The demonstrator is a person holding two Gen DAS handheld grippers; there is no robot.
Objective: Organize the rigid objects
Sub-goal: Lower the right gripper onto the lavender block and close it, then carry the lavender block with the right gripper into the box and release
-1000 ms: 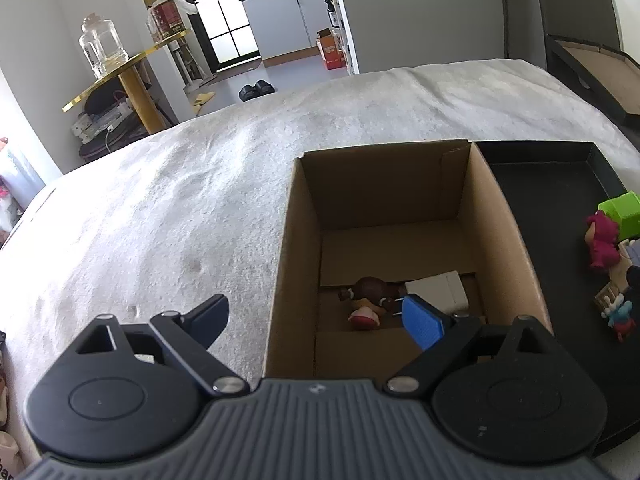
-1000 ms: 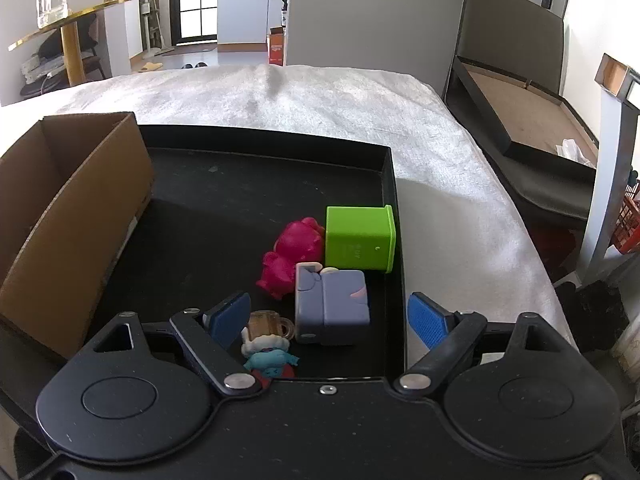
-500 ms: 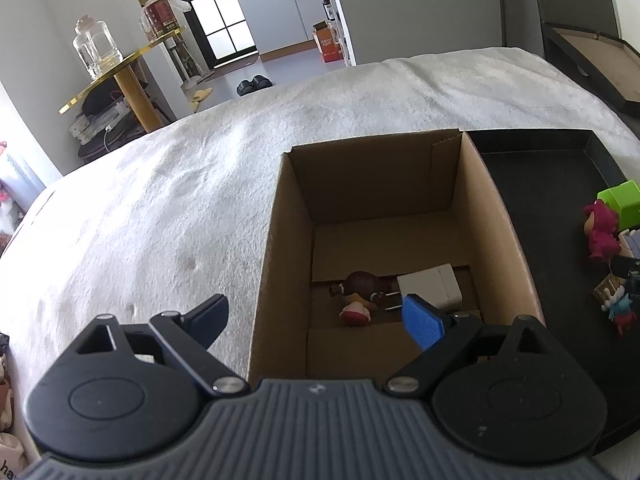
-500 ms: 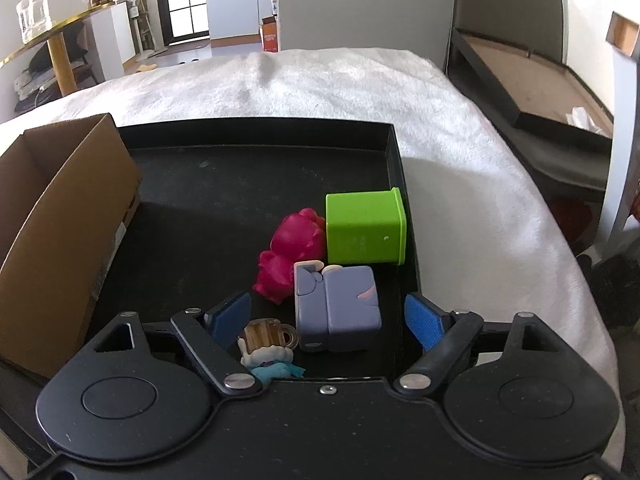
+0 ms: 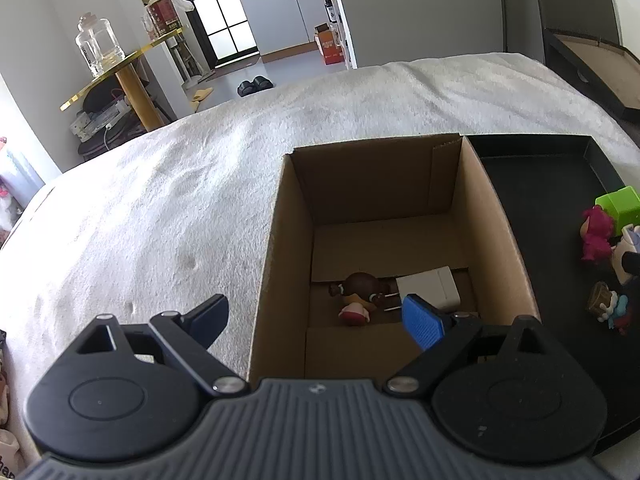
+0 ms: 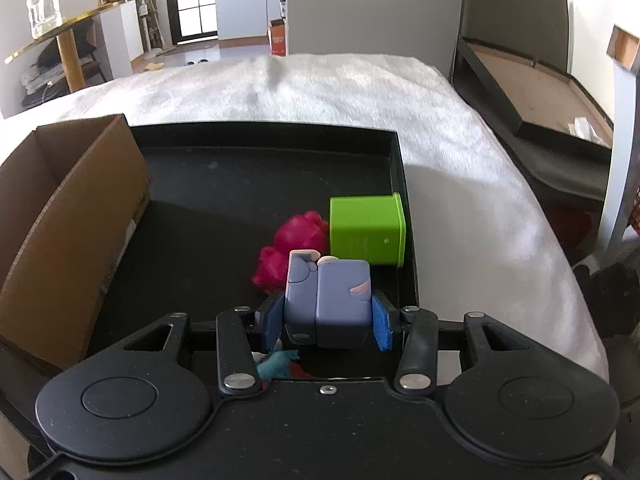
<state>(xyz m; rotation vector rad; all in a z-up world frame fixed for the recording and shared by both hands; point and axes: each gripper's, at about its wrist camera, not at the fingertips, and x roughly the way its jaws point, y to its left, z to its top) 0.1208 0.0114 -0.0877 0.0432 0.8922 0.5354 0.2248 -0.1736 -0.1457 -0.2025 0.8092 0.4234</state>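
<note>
I see the box (image 5: 372, 208) left of the tray (image 6: 240, 168); 2 items lie in it, the toys (image 6: 296, 240) on the tray's right.

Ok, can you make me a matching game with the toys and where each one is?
Things:
1. purple block toy
2. green cube
3. brown-haired figurine
4. left claw

Places or states:
A. lying in the cardboard box
B. open, holding nothing
C. squeezed between the right claw's pads
D. sitting free in the black tray, by its right wall

Pairs: 1-C, 2-D, 3-A, 4-B
</note>
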